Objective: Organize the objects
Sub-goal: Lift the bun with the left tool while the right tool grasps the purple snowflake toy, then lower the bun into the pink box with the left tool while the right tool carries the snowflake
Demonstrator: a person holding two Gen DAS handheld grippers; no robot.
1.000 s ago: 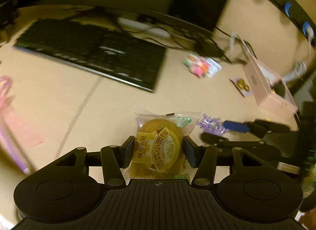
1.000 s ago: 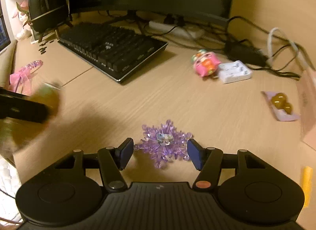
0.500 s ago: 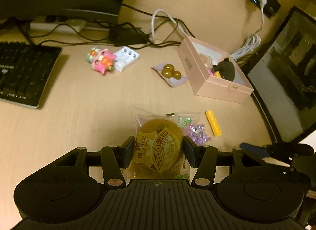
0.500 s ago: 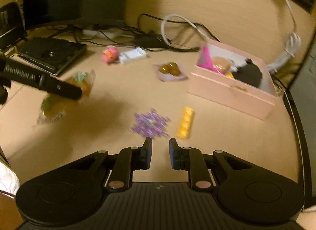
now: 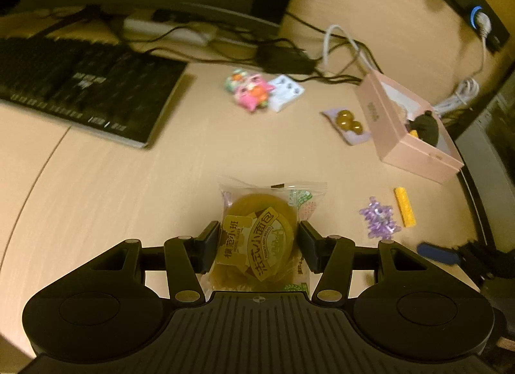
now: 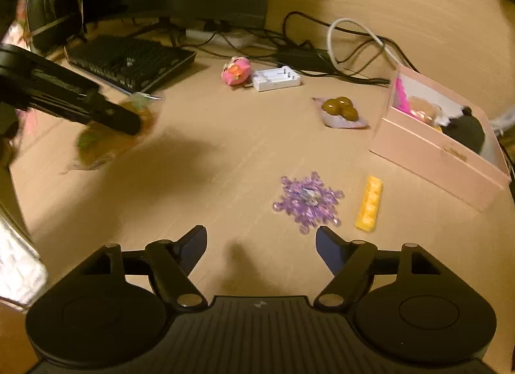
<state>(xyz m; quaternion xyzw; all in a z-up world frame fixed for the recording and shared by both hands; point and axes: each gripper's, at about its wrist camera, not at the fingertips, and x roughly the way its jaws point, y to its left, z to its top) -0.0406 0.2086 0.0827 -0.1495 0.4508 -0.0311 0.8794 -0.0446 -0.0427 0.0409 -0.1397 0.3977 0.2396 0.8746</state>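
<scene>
Right gripper [image 6: 260, 245] has reopened, empty, purple crystal cluster [image 6: 307, 201] at its 1 o'clock; left gripper [image 5: 259, 245] still clamps bread packet [image 5: 260, 239], pink box [image 5: 408, 129] at 2 o'clock, likely next.

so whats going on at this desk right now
A person is tidying the desk with two tools. The left hand-held gripper is shut on a packaged bread bun, held above the desk. The right hand-held gripper is open and empty, just short of a purple crystal ornament. A pink box already holds some items.
</scene>
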